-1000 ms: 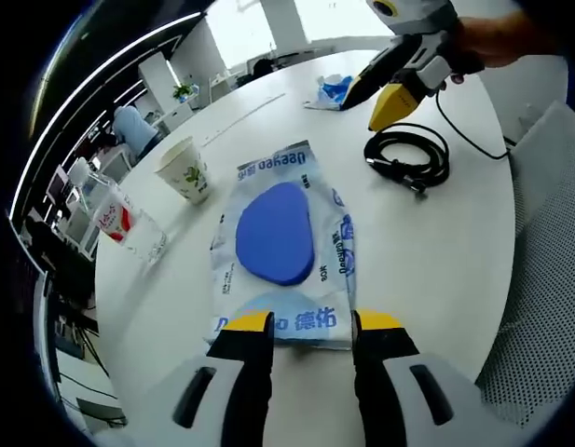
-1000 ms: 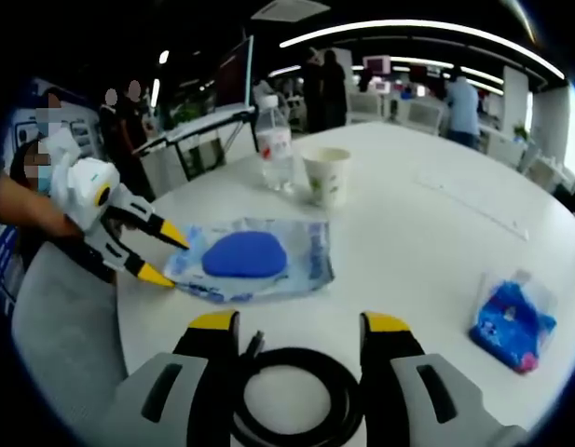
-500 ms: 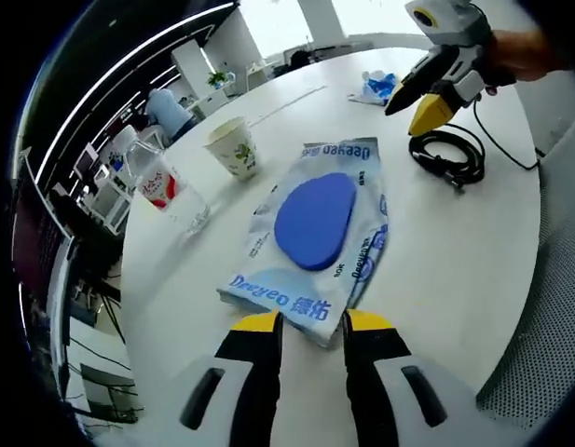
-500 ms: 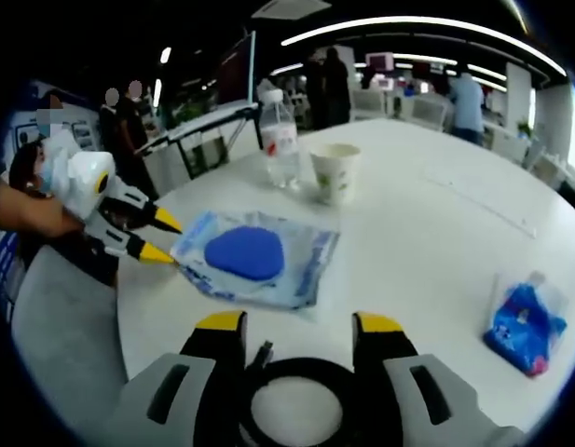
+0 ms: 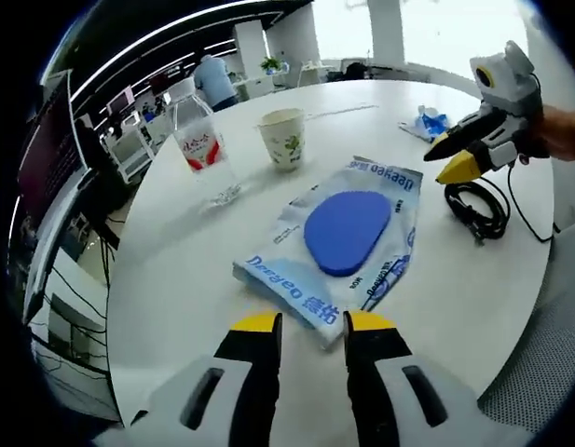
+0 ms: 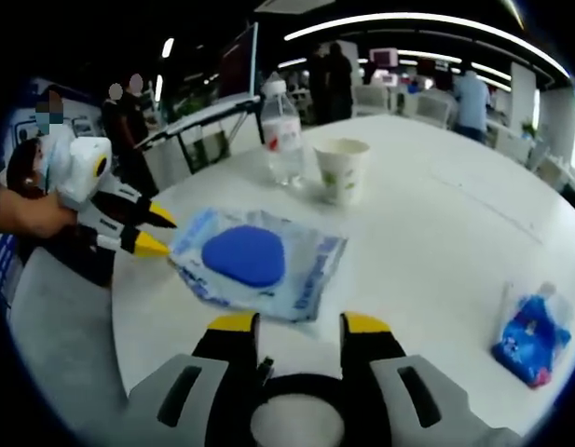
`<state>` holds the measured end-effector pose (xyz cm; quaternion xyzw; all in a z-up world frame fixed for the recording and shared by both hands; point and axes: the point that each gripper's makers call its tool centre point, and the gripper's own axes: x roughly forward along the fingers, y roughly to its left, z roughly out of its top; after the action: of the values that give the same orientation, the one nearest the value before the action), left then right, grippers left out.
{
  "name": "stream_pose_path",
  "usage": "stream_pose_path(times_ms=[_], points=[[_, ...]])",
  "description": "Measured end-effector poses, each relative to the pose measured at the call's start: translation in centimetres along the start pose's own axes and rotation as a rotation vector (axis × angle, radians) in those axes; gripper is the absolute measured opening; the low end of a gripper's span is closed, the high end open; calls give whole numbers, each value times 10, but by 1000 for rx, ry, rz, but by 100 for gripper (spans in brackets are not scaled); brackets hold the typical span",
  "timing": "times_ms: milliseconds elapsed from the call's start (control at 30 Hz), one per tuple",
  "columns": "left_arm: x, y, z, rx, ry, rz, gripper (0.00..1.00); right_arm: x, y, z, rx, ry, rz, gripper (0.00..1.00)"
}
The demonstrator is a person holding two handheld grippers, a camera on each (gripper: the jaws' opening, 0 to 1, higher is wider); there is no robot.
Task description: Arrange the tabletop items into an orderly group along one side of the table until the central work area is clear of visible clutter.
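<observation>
A clear wipes pack with a blue oval and blue print lies slanted on the white round table. My left gripper is shut on its near edge. In the right gripper view the pack is raised a little at one corner, where the left gripper pinches it. My right gripper stands over a black cable coil, its jaws pressed in on the coil's two sides. From the left gripper view, the right gripper sits just above the cable coil.
A water bottle and a printed paper cup stand at the far side; they are also the bottle and cup. A small blue packet lies to the right. Mesh chairs stand by the table edge. People stand behind.
The left gripper has closed on the pack and swung it round, lifting one corner. The right gripper's jaws have narrowed onto the cable coil.
</observation>
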<state>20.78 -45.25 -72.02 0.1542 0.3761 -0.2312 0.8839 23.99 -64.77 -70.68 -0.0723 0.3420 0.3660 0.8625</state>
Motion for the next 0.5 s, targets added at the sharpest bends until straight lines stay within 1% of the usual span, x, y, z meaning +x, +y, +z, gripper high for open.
stream_pose_path(times_ms=[67, 133, 267, 400, 500], points=[[1, -1, -2, -4, 7, -6, 24, 2, -2, 1, -1, 1, -3, 29], [3, -4, -6, -35, 24, -21, 22, 3, -2, 2, 0, 1, -6, 29], [6, -7, -8, -102, 30, -37, 16, 8, -4, 2, 1, 7, -9, 26], [11, -5, -7, -131, 31, -36, 15, 12, -7, 1, 5, 19, -17, 24], [14, -1, -9, -169, 39, -34, 14, 15, -7, 1, 15, 25, -14, 21]])
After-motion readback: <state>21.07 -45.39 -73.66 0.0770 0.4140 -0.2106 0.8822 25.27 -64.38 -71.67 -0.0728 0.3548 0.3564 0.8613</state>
